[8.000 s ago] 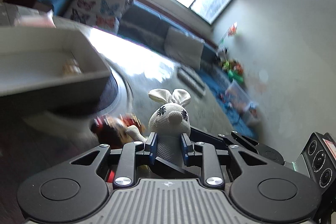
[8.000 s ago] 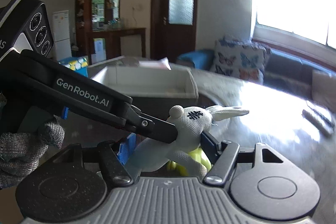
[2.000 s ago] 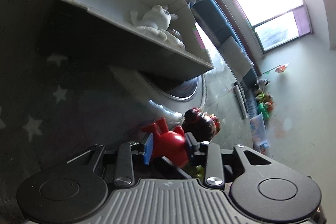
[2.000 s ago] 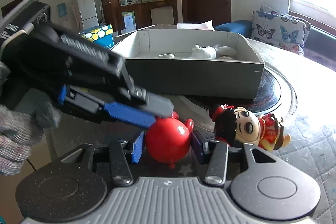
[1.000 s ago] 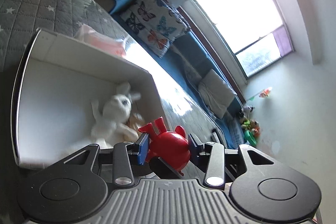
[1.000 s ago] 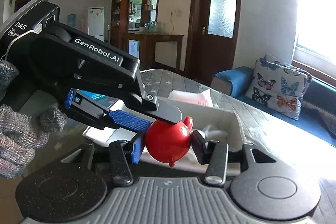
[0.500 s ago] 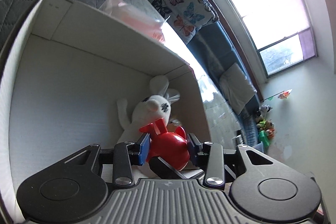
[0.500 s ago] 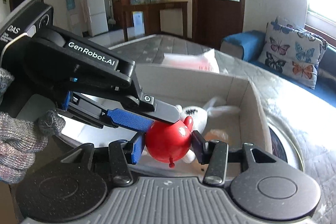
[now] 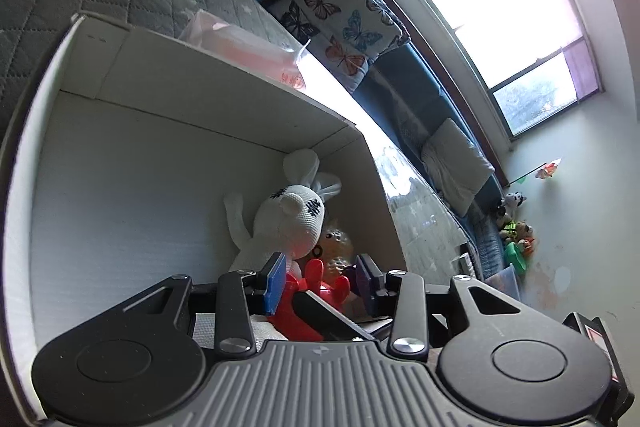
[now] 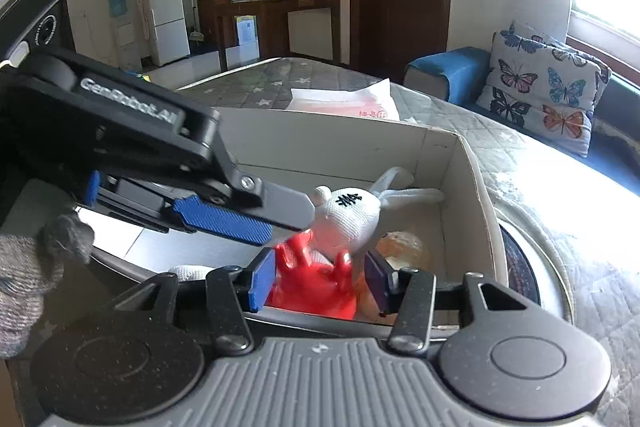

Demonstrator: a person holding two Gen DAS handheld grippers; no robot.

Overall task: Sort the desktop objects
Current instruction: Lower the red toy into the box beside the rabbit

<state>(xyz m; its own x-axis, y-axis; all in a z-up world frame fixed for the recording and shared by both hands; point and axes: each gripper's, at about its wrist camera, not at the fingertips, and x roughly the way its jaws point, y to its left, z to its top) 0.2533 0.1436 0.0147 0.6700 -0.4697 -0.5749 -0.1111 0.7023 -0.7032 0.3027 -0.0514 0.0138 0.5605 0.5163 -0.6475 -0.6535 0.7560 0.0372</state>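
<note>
Left wrist view: the white box (image 9: pixel 180 87) fills the left and middle of the frame, and a white knitted rabbit (image 9: pixel 292 219) lies against its right-hand wall. Just below the rabbit, at lower centre, the red toy (image 9: pixel 316 283) is seen inside the box, between the blue pads of the left gripper (image 9: pixel 320 283). The toy is met by the left-hand pad, while a narrow gap appears at the right-hand pad, so it cannot be told whether the toy is pressed by this gripper. A small orange figure (image 9: pixel 336 247) is partly hidden behind the toy.

Right wrist view: a grey gloved hand (image 10: pixel 24 267) is seen at the left edge, and the left gripper (image 10: pixel 286 225) is held out from it towards the centre, its tips just above the red toy (image 10: pixel 312 291). At lower centre the toy, blurred, is clamped between the pads of the right gripper (image 10: pixel 318 285), low inside the box (image 10: pixel 340 151) and touching the rabbit (image 10: pixel 348 215) above it. To the right, the box's side wall is seen.
</note>
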